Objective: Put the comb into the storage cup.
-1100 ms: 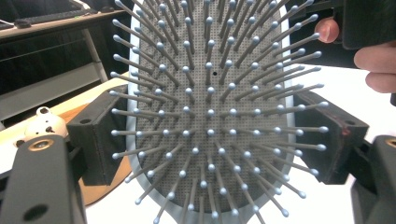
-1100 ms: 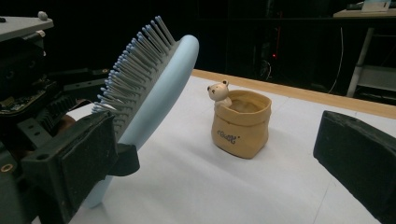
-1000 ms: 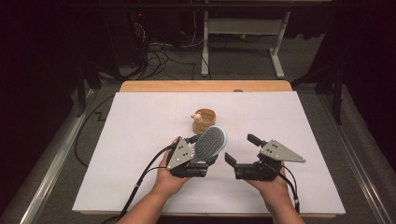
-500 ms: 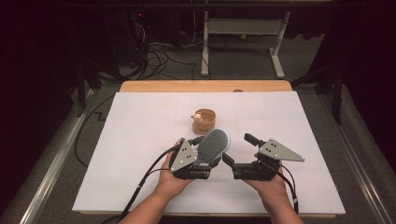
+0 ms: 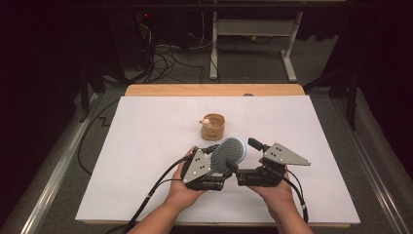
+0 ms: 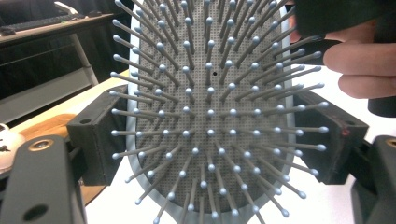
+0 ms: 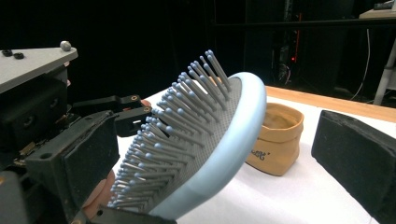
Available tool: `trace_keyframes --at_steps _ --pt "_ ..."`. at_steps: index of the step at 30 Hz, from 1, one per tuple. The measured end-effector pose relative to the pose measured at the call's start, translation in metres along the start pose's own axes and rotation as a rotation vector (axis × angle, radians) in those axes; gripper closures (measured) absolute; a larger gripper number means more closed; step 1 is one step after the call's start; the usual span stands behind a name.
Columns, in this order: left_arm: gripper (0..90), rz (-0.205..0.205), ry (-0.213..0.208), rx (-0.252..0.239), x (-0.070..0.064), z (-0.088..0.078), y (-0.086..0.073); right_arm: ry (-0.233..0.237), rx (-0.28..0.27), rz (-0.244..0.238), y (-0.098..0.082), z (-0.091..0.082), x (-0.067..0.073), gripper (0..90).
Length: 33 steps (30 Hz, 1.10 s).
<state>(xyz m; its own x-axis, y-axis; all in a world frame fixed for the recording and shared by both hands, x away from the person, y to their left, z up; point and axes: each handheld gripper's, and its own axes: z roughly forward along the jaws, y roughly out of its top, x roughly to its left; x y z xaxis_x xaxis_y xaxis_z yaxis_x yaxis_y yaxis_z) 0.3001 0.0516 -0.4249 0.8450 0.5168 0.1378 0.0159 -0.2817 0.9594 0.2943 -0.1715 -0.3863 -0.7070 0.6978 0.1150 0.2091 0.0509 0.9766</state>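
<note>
A: What do the left gripper [image 5: 210, 165]'s jaws have?

B: In its own view they stand on either side of the hairbrush [image 6: 210, 116], pressed against the pale blue rim. I read that as clamped on the paddle's edges, bristles facing the camera.

A: And the right gripper [image 5: 243, 158]?

B: Its jaws are wide apart. In the right gripper view the brush head rises between them: the left-hand pad sits just beside the bristle tips, and the right-hand pad stands well clear of the back rim. I can't tell whether the near pad touches the bristles.

A: Which way does the brush lie?

B: From the high view, its long axis tilts up and away from the person, lifted off the white table [image 5: 146, 146], leaning from the left hand [image 5: 182, 192] toward the right hand [image 5: 277, 192]. The handle I can't make out.

A: So a handover?

B: Probably. The right jaws already straddle the head and would only need to close across it. The small tan cup [image 5: 214, 126] sits farther back, apart from both grippers.
</note>
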Motion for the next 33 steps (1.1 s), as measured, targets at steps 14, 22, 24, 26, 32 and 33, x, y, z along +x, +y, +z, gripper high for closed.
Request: trace_keyframes --at_steps 14,22,24,26,32,33 --pt "20.0 0.022 -0.014 0.002 -0.0074 0.002 0.0018 0.024 0.0 0.044 0.0001 0.0038 -0.0005 13.1" --pt "20.0 0.022 -0.006 -0.002 -0.0077 0.0019 0.0021 0.051 0.003 0.078 -0.0008 0.0037 -0.0019 22.5" --pt "20.0 0.019 -0.006 -0.003 -0.0077 0.0021 0.0021 0.057 0.004 0.088 -0.0012 0.0038 -0.0021 24.7" --pt "20.0 0.022 -0.003 0.001 -0.0077 0.0022 0.0021 0.062 0.008 0.096 -0.0017 0.0042 -0.0022 26.7" --pt "20.0 0.02 0.003 0.004 -0.0063 0.0018 0.0027 0.101 0.017 0.123 -0.0033 0.0066 -0.0027 32.9" --pt "20.0 0.02 0.002 0.004 -0.0061 0.0018 0.0027 0.101 0.017 0.125 -0.0032 0.0067 -0.0029 33.1"
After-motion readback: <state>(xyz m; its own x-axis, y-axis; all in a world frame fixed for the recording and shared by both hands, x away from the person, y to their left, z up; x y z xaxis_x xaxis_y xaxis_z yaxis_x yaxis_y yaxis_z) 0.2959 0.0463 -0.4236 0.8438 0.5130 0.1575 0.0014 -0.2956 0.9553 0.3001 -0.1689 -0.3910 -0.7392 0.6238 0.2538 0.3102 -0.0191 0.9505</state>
